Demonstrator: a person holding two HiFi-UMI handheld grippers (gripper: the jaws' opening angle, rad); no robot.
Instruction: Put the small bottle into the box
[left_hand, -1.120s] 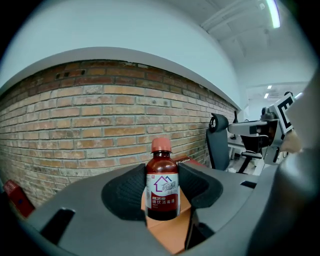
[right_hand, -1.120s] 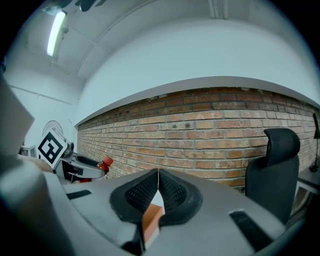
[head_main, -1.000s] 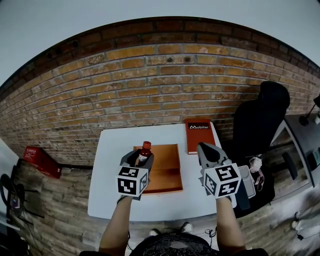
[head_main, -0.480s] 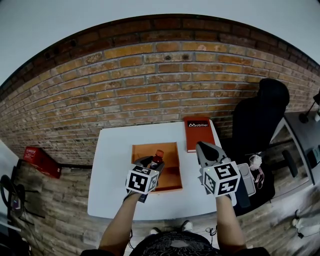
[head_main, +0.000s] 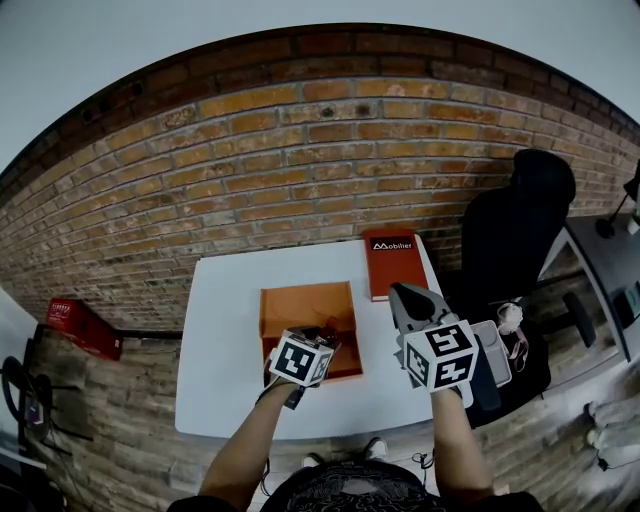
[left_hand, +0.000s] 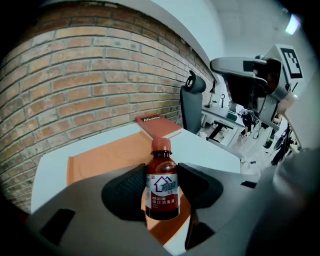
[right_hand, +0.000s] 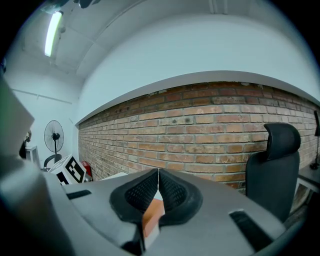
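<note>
A white table (head_main: 225, 335) carries orange box (head_main: 300, 308), red book (head_main: 392, 266).

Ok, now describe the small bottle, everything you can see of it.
The small bottle has a dark brown, glossy body, either glass or plastic, with rounded shoulders and a reddish-brown screw cap that is on. Its label is white with a blue house mark above a red band of print. It stands upright in the left tool, whose pads press on its two sides. It is over the near part of the orange box. Whether its base touches the box cannot be told.
</note>
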